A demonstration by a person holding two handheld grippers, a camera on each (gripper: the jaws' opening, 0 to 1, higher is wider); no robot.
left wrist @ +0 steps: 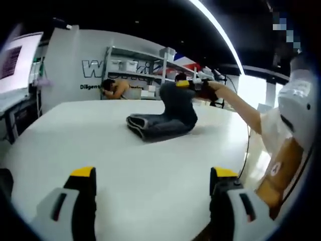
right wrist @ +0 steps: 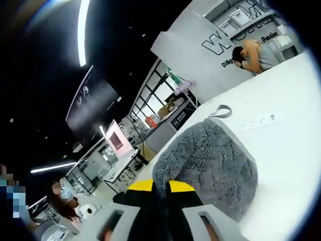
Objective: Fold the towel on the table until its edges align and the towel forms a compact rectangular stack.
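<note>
A dark grey towel [left wrist: 161, 118] lies bunched on the white table [left wrist: 100, 145], one end pulled up off the surface. My right gripper [left wrist: 197, 87] is shut on that raised end, held by a person's outstretched arm. In the right gripper view the fluffy grey towel [right wrist: 213, 160] hangs from my right gripper [right wrist: 160, 190], whose yellow-tipped jaws are pinched together on its edge; a hanging loop [right wrist: 220, 111] shows at the towel's far corner. My left gripper [left wrist: 153, 175] stands open low over the near part of the table, well short of the towel, with nothing between its jaws.
A person [left wrist: 114, 89] leans at the table's far edge. Behind stand metal shelves [left wrist: 135, 65] with boxes and a white lettered wall [left wrist: 95, 68]. A screen [left wrist: 17, 63] stands at the left. A white strip [right wrist: 261, 122] lies on the table [right wrist: 286, 150].
</note>
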